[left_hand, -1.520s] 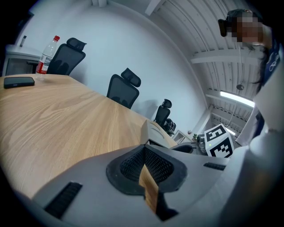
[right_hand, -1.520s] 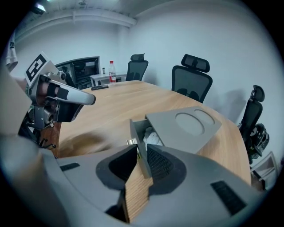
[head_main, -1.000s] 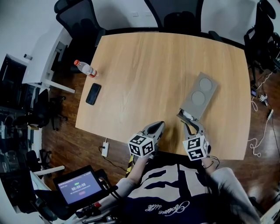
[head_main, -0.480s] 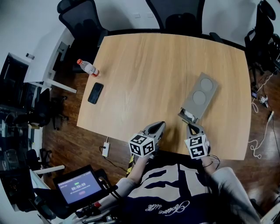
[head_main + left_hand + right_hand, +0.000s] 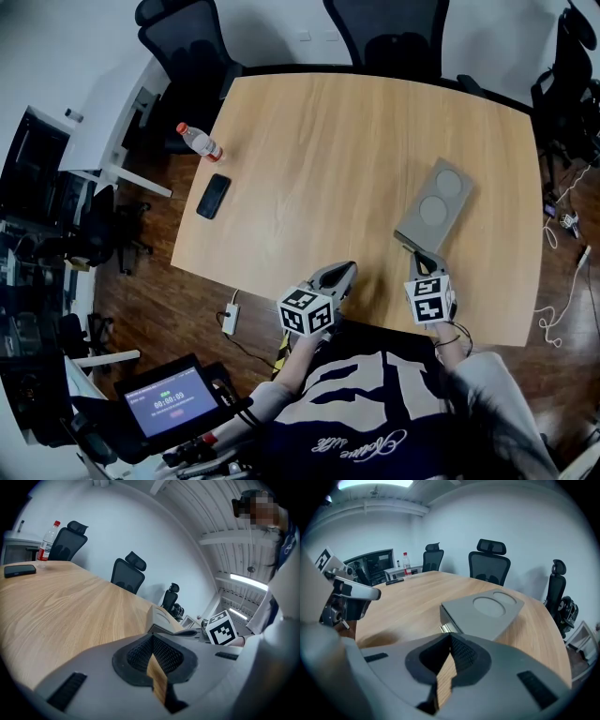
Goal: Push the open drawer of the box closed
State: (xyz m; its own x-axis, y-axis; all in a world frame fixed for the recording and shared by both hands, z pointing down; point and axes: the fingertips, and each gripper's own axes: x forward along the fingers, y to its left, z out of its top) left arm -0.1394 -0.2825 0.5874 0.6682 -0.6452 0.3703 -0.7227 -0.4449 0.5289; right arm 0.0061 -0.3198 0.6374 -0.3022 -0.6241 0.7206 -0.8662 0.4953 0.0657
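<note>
The grey box (image 5: 434, 208) with two round recesses on top lies at the table's right side. Its drawer (image 5: 446, 628) at the near end stands a little way out, with a pale strip showing under the lid. My right gripper (image 5: 418, 255) is shut with nothing in it. Its tips are right at that near end and cover most of the drawer in the head view; contact cannot be told. In the right gripper view the shut right gripper (image 5: 451, 641) points at the drawer front. My left gripper (image 5: 344, 271) rests shut and empty near the table's front edge, left of the box (image 5: 161, 618).
A water bottle (image 5: 200, 142) and a black phone (image 5: 214, 196) lie near the table's (image 5: 328, 150) far left edge. Office chairs (image 5: 384, 37) stand behind the table. A screen on a stand (image 5: 169, 401) sits by the person's left side.
The right gripper's jaws went from open to shut, then it moved forward and down to the box's near end. The drawer's pale inside now shows less. The left gripper stayed put.
</note>
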